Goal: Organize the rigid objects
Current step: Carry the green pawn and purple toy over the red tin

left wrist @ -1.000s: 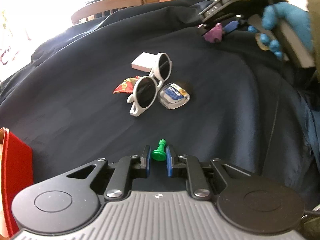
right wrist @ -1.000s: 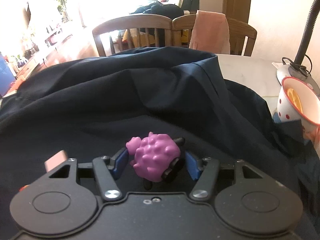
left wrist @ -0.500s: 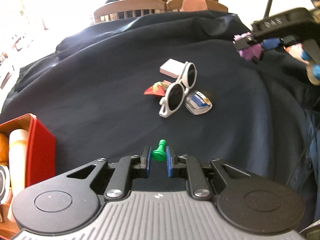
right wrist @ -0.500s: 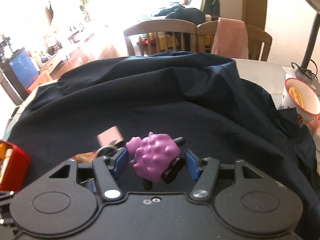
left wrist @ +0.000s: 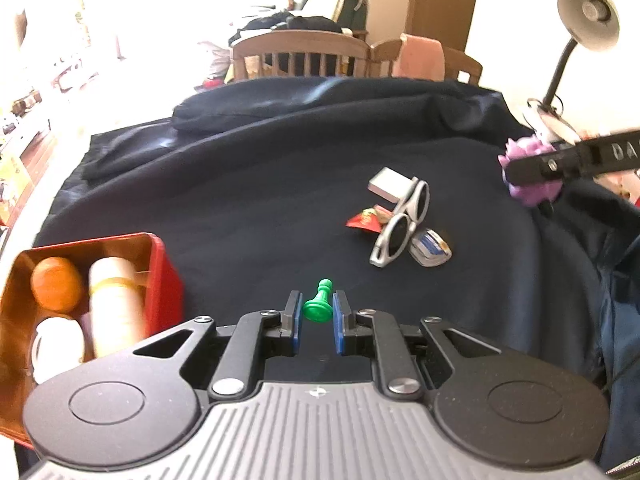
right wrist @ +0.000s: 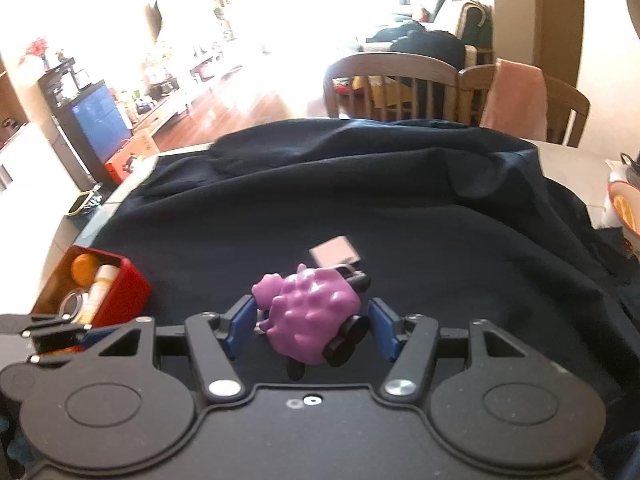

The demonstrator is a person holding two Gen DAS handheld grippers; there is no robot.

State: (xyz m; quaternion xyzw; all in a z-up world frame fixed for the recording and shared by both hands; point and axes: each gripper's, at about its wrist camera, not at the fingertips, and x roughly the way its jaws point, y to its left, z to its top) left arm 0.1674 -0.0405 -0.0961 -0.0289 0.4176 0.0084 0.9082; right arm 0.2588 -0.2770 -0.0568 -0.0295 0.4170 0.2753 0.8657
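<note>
Both grippers loaded, over a table draped in dark navy cloth (left wrist: pixel 248 200).

Small green plastic chess pawn (left wrist: pixel 318 305), lower centre of the left wrist view, pinched between the blue pads of the left gripper (left wrist: pixel 316 318). Knobbly purple plastic sheep toy with black legs (right wrist: pixel 310 316), centre of the right wrist view, clamped in the right gripper (right wrist: pixel 310 326); the same gripper enters the left wrist view at the right edge. Red rectangular metal tin (left wrist: pixel 160 264) at lower left holds an orange ball (left wrist: pixel 54 284), a cream cylindrical bottle (left wrist: pixel 114 308) and a white round item (left wrist: pixel 56 344). Right of centre on the cloth: white-framed round sunglasses (left wrist: pixel 402 224), touching a flat pale box (left wrist: pixel 388 182), a red crinkled wrapper (left wrist: pixel 366 220) and a blue-and-silver sachet (left wrist: pixel 430 247). Grey gooseneck desk lamp (left wrist: pixel 586 20) at upper right.
</note>
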